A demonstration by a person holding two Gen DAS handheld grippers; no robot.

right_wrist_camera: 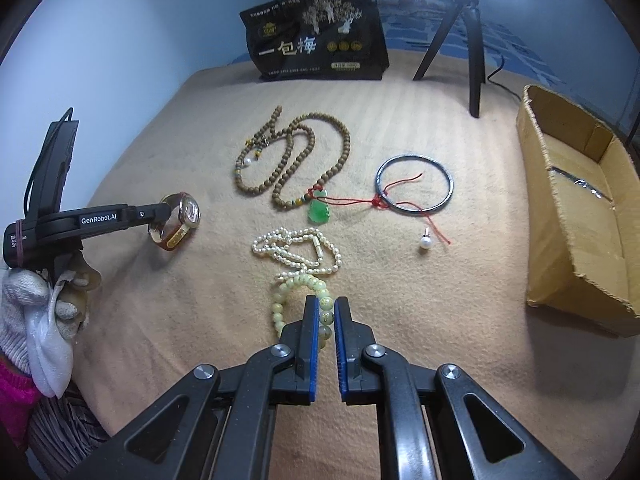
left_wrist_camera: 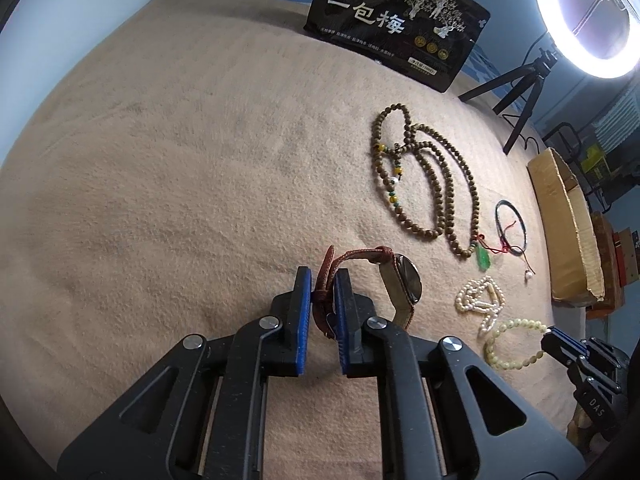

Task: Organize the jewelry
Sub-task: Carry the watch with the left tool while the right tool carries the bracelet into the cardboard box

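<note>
My left gripper (left_wrist_camera: pixel 323 280) is shut on the reddish-brown strap of a wristwatch (left_wrist_camera: pixel 404 284); its dial hangs to the right of the jaws. The same watch (right_wrist_camera: pixel 182 216) shows at the left gripper's tip (right_wrist_camera: pixel 160 214) in the right wrist view. My right gripper (right_wrist_camera: pixel 326 312) is shut on a pale green bead bracelet (right_wrist_camera: pixel 298 292), whose loop lies ahead on the beige blanket. In the left wrist view that bracelet (left_wrist_camera: pixel 516 344) meets the right gripper's tip (left_wrist_camera: pixel 554 338). A white pearl strand (right_wrist_camera: pixel 296 250) lies just beyond it.
A long brown bead necklace (right_wrist_camera: pixel 296 156) with a green pendant (right_wrist_camera: pixel 319 211), a dark bangle (right_wrist_camera: pixel 416 182) with red cord and a loose pearl (right_wrist_camera: pixel 425 243) lie further out. An open cardboard box (right_wrist_camera: pixel 576 216) stands at the right. A black pouch (right_wrist_camera: pixel 316 40) and a tripod leg (right_wrist_camera: pixel 474 64) are at the back.
</note>
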